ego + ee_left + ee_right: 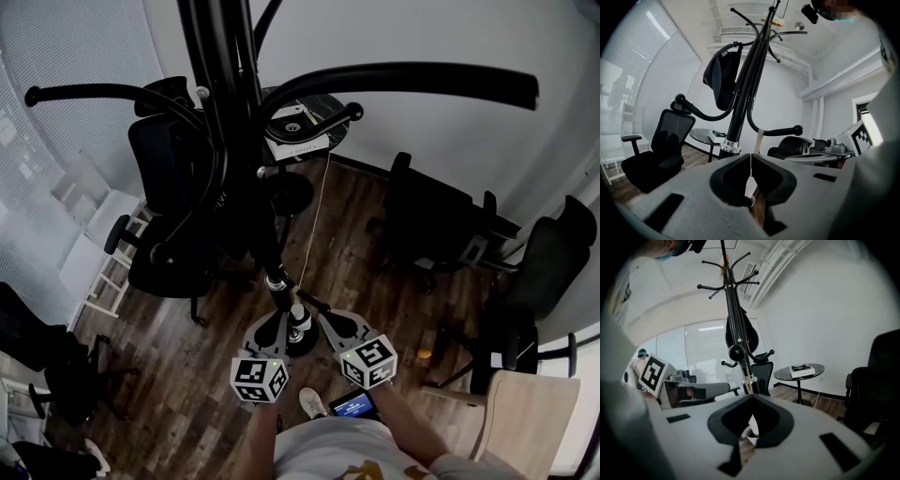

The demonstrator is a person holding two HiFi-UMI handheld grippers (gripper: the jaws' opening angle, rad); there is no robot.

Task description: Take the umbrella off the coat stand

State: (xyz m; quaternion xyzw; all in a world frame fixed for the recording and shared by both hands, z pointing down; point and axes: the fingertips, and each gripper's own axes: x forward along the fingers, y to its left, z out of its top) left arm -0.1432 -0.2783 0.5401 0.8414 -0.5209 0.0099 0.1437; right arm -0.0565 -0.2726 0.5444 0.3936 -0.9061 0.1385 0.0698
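The black coat stand [239, 141] rises right in front of me, its curved arms spreading out overhead. A long dark umbrella [743, 98] seems to hang close along the pole, ending low in a silver ring [277, 279] and a pale tip [749, 379]; I cannot separate it cleanly from the pole. My left gripper [278, 315] and right gripper [317, 309] sit side by side low at the pole, just past the ring. Both are shut with nothing between the jaws, as their own views show for the left gripper [750, 154] and right gripper [751, 397].
A black bag-like thing [722, 77] hangs from an upper hook. Black office chairs stand left [169, 216] and right [427, 220]. A small round table [305, 127] with a book is behind the stand. A thin cord [317, 211] runs down beside the pole. A white shelf [89, 202] stands at the left.
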